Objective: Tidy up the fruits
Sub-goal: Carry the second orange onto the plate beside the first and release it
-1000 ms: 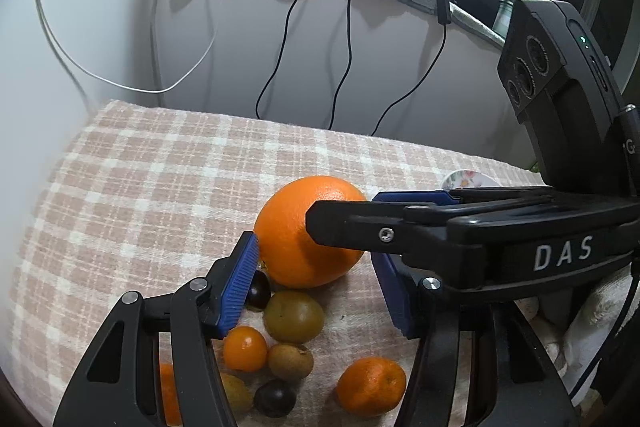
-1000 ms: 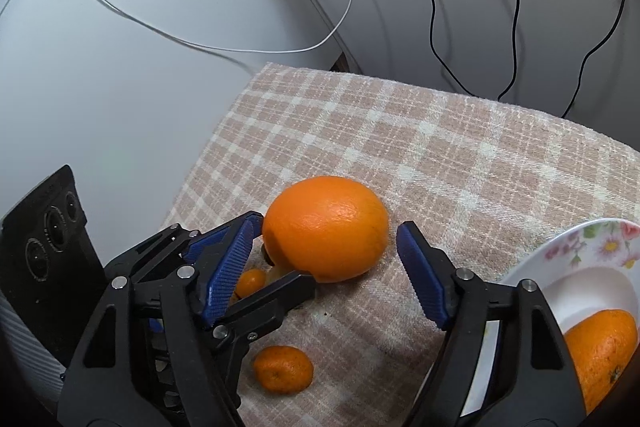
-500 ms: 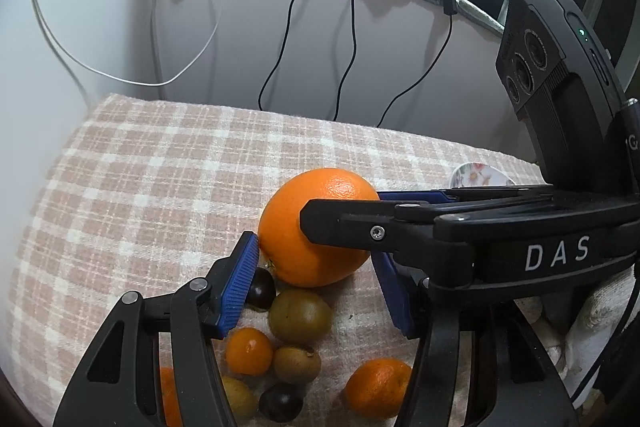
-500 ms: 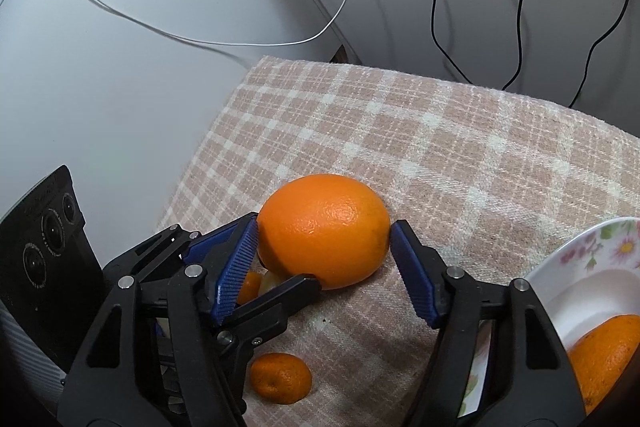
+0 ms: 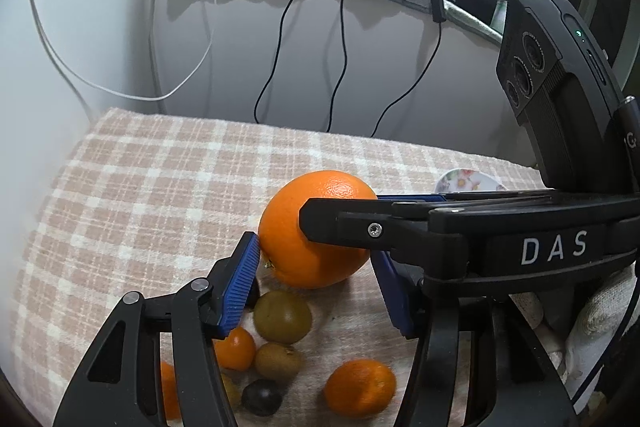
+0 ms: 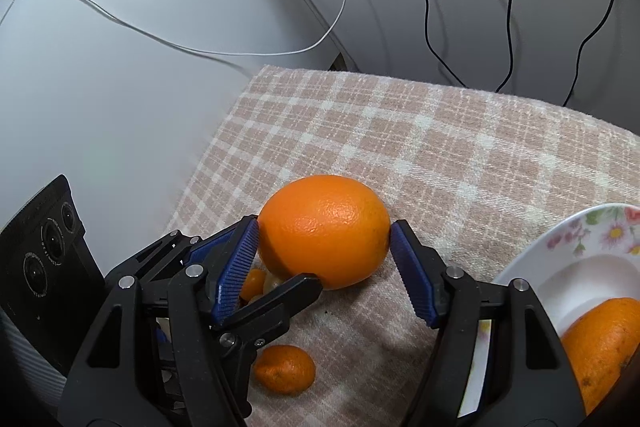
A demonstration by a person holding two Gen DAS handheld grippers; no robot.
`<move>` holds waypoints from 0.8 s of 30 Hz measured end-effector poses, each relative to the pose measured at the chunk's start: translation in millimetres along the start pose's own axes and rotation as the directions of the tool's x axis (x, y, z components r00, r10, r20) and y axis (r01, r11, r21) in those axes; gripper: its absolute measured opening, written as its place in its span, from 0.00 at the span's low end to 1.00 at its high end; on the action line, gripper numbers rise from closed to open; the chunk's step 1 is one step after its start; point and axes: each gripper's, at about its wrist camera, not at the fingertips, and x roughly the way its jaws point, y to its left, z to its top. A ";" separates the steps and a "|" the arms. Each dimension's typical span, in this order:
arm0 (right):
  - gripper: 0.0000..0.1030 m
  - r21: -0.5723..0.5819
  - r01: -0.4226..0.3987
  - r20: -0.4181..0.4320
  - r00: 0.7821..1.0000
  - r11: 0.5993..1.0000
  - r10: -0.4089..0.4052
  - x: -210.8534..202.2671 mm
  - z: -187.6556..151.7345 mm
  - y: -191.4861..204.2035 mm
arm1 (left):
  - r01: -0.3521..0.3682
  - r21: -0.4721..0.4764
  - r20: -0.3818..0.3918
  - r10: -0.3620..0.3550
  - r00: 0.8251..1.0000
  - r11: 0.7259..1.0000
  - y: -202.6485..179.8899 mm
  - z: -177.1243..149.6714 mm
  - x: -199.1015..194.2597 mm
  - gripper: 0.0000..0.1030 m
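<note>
A large orange point(image 6: 324, 229) sits on the checked cloth, and my right gripper point(image 6: 324, 267) is shut on it, both blue pads pressed to its sides. The same orange point(image 5: 308, 243) shows in the left wrist view, partly behind the right gripper's black finger. My left gripper point(image 5: 316, 287) is open and empty just behind the orange, above a cluster of small fruits: a green one point(image 5: 282, 317), a kiwi-like brown one point(image 5: 278, 361), a dark plum point(image 5: 262, 397) and mandarins point(image 5: 358, 387). A floral white plate point(image 6: 576, 267) at the right holds another orange point(image 6: 604, 343).
The checked cloth point(image 6: 460, 147) covers the table, which ends at a white wall on the left. Black and white cables point(image 5: 340, 47) hang down the back wall. A mandarin point(image 6: 284, 369) lies below the right gripper.
My right gripper's jaws have closed from open onto the large orange. The left gripper has barely moved.
</note>
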 end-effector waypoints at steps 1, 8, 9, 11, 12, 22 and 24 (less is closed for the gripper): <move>0.69 -0.002 0.000 0.003 1.000 1.000 0.000 -1.8 1.0 0.0 | 0.001 0.001 0.004 -0.001 1.000 1.000 -2.1 1.0 -1.7 0.55; 0.69 -0.014 0.005 0.040 0.999 1.000 -0.005 -26.1 4.0 -0.7 | 0.007 0.035 0.040 -0.009 0.999 0.999 -23.2 12.1 -13.0 0.55; 0.69 -0.017 0.008 0.044 0.999 1.000 -0.007 -29.5 3.9 -1.3 | 0.009 0.037 0.042 -0.011 0.999 0.999 -25.2 12.9 -13.8 0.55; 0.69 -0.017 0.017 0.055 0.998 1.000 -0.016 -33.6 4.0 -3.1 | 0.018 0.044 0.047 -0.020 0.999 0.999 -32.2 15.2 -14.7 0.55; 0.69 -0.016 0.020 0.058 0.998 1.000 -0.019 -36.4 3.3 -4.0 | 0.021 0.045 0.048 -0.024 0.999 0.999 -35.3 16.0 -14.7 0.55; 0.69 0.012 0.060 0.090 0.994 0.998 -0.060 -67.5 -3.0 -30.6 | 0.065 0.077 0.050 -0.069 0.996 0.995 -73.9 22.0 -7.0 0.55; 0.69 0.016 0.065 0.094 0.993 0.998 -0.066 -74.1 -3.7 -35.8 | 0.073 0.082 0.048 -0.077 0.996 0.994 -80.8 22.4 -4.1 0.55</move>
